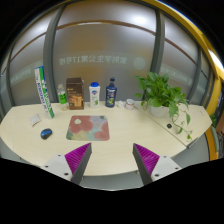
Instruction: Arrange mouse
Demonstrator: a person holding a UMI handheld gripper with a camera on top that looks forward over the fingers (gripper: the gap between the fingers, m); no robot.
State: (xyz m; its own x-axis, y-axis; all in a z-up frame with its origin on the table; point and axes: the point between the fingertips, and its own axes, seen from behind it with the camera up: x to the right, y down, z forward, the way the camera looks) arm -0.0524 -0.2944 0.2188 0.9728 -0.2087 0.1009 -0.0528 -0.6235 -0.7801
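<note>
**Mia:** Where is the mouse (46,133)?

**Ben:** It is the small dark thing on the light desk (115,150). It sits just beside the mouse pad (88,127), on its left side, not on it. It is well ahead of the hand-held gripper (112,160).

**Mia:** Is the hand-held gripper holding anything?

**Ben:** No. Its two fingers are spread wide apart. You can see a pink pad on each one. Only bare desk is between them.

**Mia:** What does the mouse pad look like?

**Ben:** It is a flat square with red, green and grey blotches. It lies out beyond the fingers.

**Mia:** What is behind it?

**Ben:** A row of things near the far edge of the desk. There is a tall white and green box (43,91), a green bottle (62,97), a brown box (74,92), a white bottle (94,93) and a dark bottle (111,93). Some small things sit next to the dark bottle, but they are too tiny to tell.

**Mia:** And the leafy thing?

**Ben:** That is a green potted plant (163,96) on the right side. Its leaves hang down toward the desk.
</note>
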